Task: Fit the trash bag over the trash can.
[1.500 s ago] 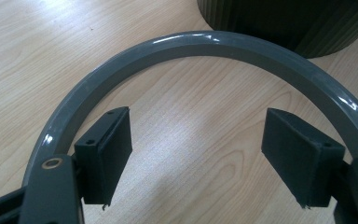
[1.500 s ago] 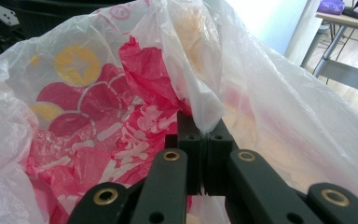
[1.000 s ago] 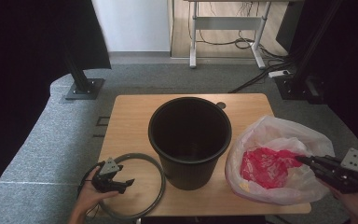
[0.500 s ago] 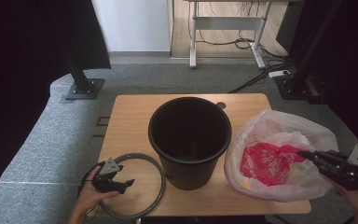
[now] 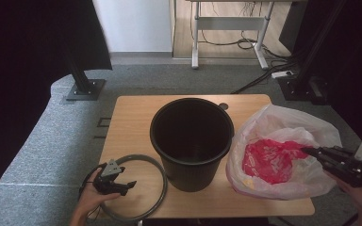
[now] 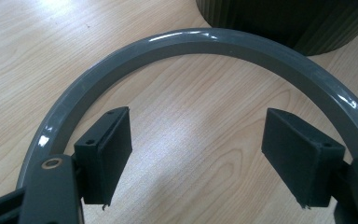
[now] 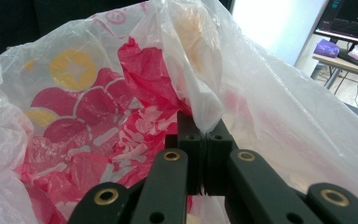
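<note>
A black bucket (image 5: pixel 191 136) stands upright in the middle of the wooden table (image 5: pixel 132 117). To its right lies a clear plastic bag (image 5: pixel 283 155) with red and yellow print. My right gripper (image 5: pixel 306 150) is shut on a fold of the bag (image 7: pixel 205 105), its jaws pressed together on the thin plastic. A grey ring (image 5: pixel 139 188) lies flat on the table at the front left. My left gripper (image 5: pixel 127 184) is held over the ring (image 6: pixel 191 44), open, its pads (image 6: pixel 105 154) wide apart with only bare wood between them.
The bucket's ribbed wall (image 6: pixel 284 18) stands just beyond the ring. The table's front edge (image 5: pixel 207 216) is close to both hands. Grey carpet, a black stand base (image 5: pixel 82 89) and desk legs with cables (image 5: pixel 245 44) lie beyond the table.
My right gripper has drawn slightly to the right with the bag's fold in it, lifting and stretching the plastic. The left gripper and the ring have stayed put.
</note>
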Motion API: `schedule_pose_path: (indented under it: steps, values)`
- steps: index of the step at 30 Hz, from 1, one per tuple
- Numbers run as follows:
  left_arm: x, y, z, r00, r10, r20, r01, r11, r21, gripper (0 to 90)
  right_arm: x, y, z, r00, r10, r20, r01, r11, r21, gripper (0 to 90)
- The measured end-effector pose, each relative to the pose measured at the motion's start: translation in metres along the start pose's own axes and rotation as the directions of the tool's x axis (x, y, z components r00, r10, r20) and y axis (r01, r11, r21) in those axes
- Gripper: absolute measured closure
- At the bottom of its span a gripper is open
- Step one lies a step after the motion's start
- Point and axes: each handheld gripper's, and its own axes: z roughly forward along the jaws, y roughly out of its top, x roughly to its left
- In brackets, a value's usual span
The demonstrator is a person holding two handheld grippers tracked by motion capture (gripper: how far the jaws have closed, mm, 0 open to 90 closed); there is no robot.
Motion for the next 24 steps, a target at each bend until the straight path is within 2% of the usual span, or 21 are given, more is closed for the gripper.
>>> schedule_pose_path:
  steps: [13, 24]
  values:
    - [-0.001, 0.0, 0.0, 1.0, 0.002, 0.005, -0.002, 1.0, 0.002, 24.2, 0.002, 0.02, 0.013, 0.9997, -0.013, -0.02, 0.013, 1.0, -0.01, 88.1]
    - [0.0, 0.0, 0.0, 1.0, 0.002, 0.005, -0.002, 1.0, 0.003, 24.3, 0.001, 0.027, 0.02, 0.9995, -0.014, -0.029, 0.014, 1.0, -0.011, 88.1]
